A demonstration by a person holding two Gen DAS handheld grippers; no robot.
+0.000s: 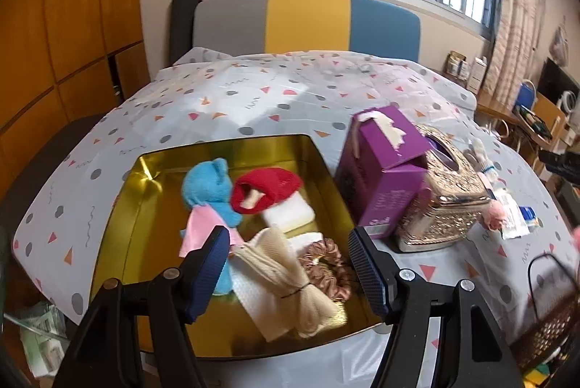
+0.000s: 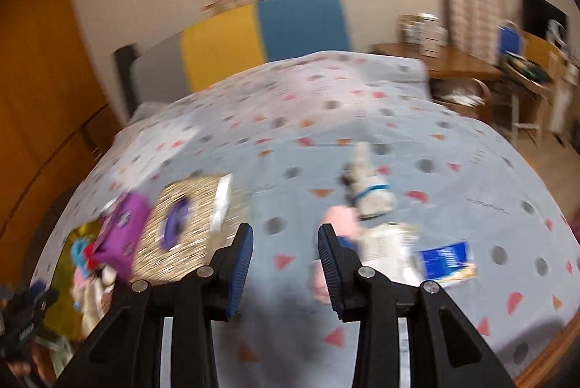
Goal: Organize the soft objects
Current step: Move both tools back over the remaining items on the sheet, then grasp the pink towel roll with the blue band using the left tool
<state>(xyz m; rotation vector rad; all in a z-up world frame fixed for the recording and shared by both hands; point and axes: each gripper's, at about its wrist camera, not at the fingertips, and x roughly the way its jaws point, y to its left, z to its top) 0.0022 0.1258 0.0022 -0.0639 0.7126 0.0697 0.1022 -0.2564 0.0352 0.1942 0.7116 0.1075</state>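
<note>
Both grippers hang spread and empty: left gripper point(image 1: 290, 264) over the gold tin's point(image 1: 119, 206) near rim, where the beige cloth bundle point(image 1: 286, 275) lies lower centre; right gripper point(image 2: 284, 264) above bare bedspread point(image 2: 326, 119), purple box point(image 2: 123, 235) lower left.

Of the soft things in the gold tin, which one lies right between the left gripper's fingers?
The cream mesh bundle tied with a black band; the others lie farther off.

The right gripper point(image 2: 284, 264) hung with jaws apart over the patterned bedspread point(image 2: 362, 119); a pink cloth point(image 2: 339, 217) lay just right of them, blurred.
</note>
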